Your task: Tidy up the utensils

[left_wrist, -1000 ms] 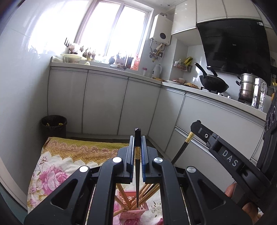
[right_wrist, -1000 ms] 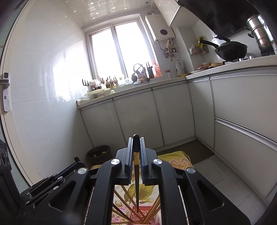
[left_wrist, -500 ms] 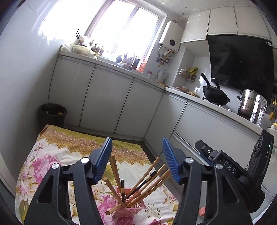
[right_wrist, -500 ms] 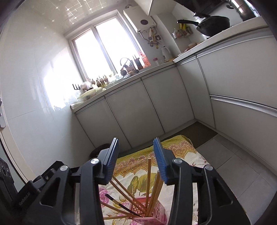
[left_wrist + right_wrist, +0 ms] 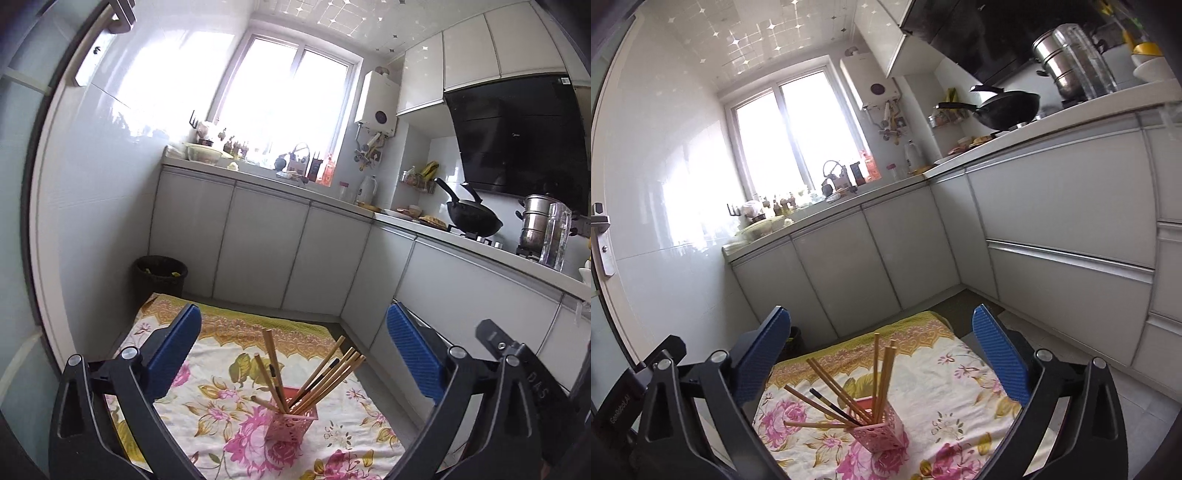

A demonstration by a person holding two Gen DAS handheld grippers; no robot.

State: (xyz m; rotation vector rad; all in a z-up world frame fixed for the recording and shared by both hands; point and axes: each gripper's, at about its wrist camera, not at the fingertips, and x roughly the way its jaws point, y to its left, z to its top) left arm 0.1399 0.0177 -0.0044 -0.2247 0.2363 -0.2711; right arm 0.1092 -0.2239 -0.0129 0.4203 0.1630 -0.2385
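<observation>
My left gripper and right gripper have just spread wide, empty, above a flowered cloth on the kitchen floor.

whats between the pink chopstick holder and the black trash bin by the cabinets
Only the floral cloth: the left wrist view shows it running bare from the pink chopstick holder to the black trash bin.

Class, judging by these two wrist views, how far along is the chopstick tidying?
Done: the chopsticks stand in the pink holder on the floral cloth. In hand: nothing; the left gripper and right gripper have just been opening, with nothing between the jaws. Left: no loose utensils visible on the cloth.
</observation>
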